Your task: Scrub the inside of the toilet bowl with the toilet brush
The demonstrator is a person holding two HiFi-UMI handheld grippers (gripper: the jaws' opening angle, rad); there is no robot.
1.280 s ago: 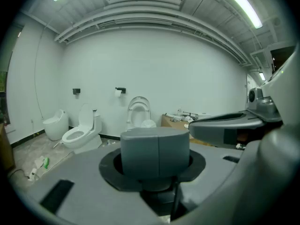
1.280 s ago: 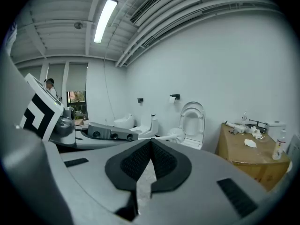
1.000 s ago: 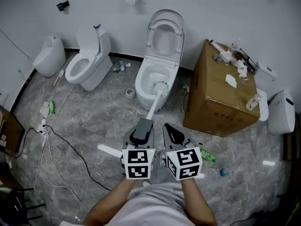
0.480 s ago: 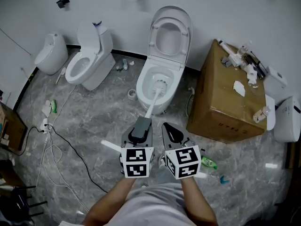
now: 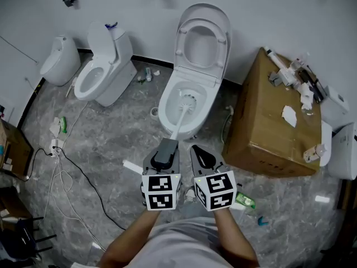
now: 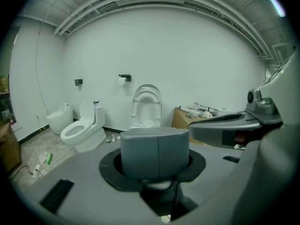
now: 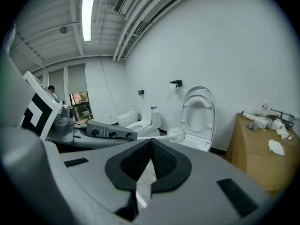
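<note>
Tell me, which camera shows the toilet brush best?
The head view: the toilet brush shows lengthwise, bristles inside the bowl. The right gripper view catches it sideways, small; in the left gripper view the jaws hide most of it.

Grey marbled floor (image 5: 106, 144) carries everything; top centre stands the open toilet (image 5: 192, 130), lid up against the wall; upper left a 2nd toilet (image 5: 92, 80), lid also up; far upper left a low white fixture (image 5: 57, 60). Small bottles (image 5: 146, 74) lie btwn the two toilets; a tape roll (image 5: 154, 112) sits just left of the open toilet's base. Right side: big cardboard box (image 5: 268, 127), w/ a white unit (image 5: 343, 152) at the right edge. Left side: black and white cables (image 5: 67, 172) loop across, a power strip (image 5: 54, 146) among them, a green item (image 5: 62, 124) near it. Lower right: green bottle (image 5: 244, 200), small teal item (image 5: 261, 221). White strip (image 5: 132, 167) lies centre-left.
</note>
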